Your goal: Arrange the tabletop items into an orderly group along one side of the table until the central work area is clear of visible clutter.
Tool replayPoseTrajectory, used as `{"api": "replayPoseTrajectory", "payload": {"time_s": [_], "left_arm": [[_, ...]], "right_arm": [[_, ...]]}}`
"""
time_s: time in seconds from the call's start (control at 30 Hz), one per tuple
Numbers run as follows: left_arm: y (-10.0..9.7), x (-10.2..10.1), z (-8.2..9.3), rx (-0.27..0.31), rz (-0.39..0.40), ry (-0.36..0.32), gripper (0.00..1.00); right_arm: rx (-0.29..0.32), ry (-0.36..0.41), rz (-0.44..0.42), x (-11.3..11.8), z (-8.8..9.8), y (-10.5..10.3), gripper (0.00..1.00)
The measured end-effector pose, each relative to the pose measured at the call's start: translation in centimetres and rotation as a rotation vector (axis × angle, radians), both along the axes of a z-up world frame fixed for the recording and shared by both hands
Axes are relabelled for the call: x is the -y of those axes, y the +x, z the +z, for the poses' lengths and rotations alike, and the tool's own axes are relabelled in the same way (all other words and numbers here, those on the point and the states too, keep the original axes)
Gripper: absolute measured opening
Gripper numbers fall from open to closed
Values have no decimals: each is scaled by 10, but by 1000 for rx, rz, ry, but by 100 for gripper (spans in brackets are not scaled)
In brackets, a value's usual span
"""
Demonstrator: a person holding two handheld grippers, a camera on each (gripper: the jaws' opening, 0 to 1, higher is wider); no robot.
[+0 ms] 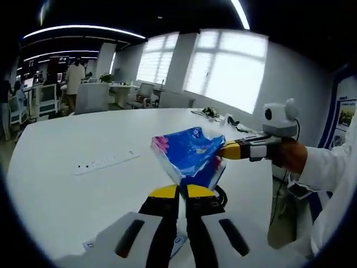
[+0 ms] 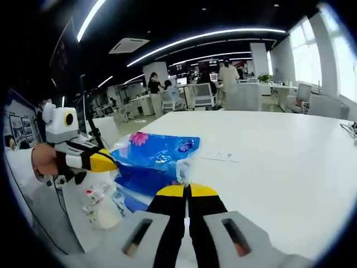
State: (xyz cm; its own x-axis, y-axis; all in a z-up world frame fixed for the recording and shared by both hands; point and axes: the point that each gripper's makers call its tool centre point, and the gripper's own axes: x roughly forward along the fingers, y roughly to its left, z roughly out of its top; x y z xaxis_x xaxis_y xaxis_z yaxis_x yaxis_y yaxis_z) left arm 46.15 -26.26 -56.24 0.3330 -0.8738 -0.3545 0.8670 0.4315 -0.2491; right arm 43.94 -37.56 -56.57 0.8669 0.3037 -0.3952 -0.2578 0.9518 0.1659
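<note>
A blue tissue pack (image 1: 189, 153) with a pink flower print hangs above the white table (image 1: 83, 195), held from two sides. In the left gripper view my left gripper (image 1: 182, 192) is shut on its lower edge, while my right gripper (image 1: 226, 149) comes in from the right, pinched on the pack's upper corner. In the right gripper view the same tissue pack (image 2: 153, 156) lies ahead; my right gripper (image 2: 187, 190) is shut on its crinkled plastic edge, and my left gripper (image 2: 111, 163) grips its left end.
A white power strip (image 1: 106, 163) lies flat on the table, also seen as the power strip (image 2: 220, 155). Small packets (image 2: 97, 198) and blue wrappers (image 2: 127, 202) sit near the table edge. Cables (image 1: 211, 113) rest at the far side. Office chairs and people stand beyond.
</note>
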Motion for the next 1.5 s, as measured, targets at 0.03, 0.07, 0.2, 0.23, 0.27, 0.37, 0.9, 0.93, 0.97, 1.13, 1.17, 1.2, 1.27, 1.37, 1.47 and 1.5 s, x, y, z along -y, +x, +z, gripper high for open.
{"api": "replayPoseTrajectory", "payload": {"time_s": [0.03, 0.07, 0.2, 0.23, 0.27, 0.37, 0.9, 0.93, 0.97, 1.13, 1.17, 1.2, 1.27, 1.37, 1.47, 1.5], "left_arm": [[0, 8, 1, 0, -14, 3, 0], [0, 10, 2, 1, -18, 3, 0], [3, 33, 7, 8, -60, -9, 0], [3, 37, 7, 10, -65, -5, 0], [4, 43, 8, 16, -73, -2, 0], [7, 57, 8, 18, -93, -4, 0], [24, 119, -29, -35, -146, 20, 0], [26, 122, -34, -41, -147, 23, 0], [27, 124, -37, -46, -147, 26, 0], [34, 135, -59, -77, -142, 45, 0], [35, 137, -62, -82, -140, 48, 0], [37, 139, -68, -90, -138, 55, 0], [38, 142, -76, -100, -137, 62, 0], [41, 148, -93, -124, -134, 79, 0], [44, 151, -107, -148, -130, 100, 0], [45, 152, -113, -155, -129, 107, 0]], "right_arm": [[5, 1, -12, 7, 2, 0, 0], [6, 1, -15, 9, 3, 0, 0], [15, -14, -48, 31, 7, -2, 0], [18, -18, -53, 35, 8, -2, 0], [19, -17, -59, 40, 9, -1, 0], [23, -14, -83, 54, 9, 0, 0], [-22, -8, -155, 114, -22, 15, 0], [-28, -8, -157, 118, -27, 17, 0], [-34, -9, -159, 120, -30, 18, 0], [-63, 1, -168, 131, -51, 25, 0], [-69, 5, -170, 133, -56, 27, 0], [-79, 9, -173, 135, -61, 27, 0], [-88, 18, -179, 138, -69, 29, 0], [-118, 41, -193, 144, -87, 31, 0], [-144, 54, -200, 147, -101, 32, 0], [-149, 55, -200, 148, -105, 33, 0]]}}
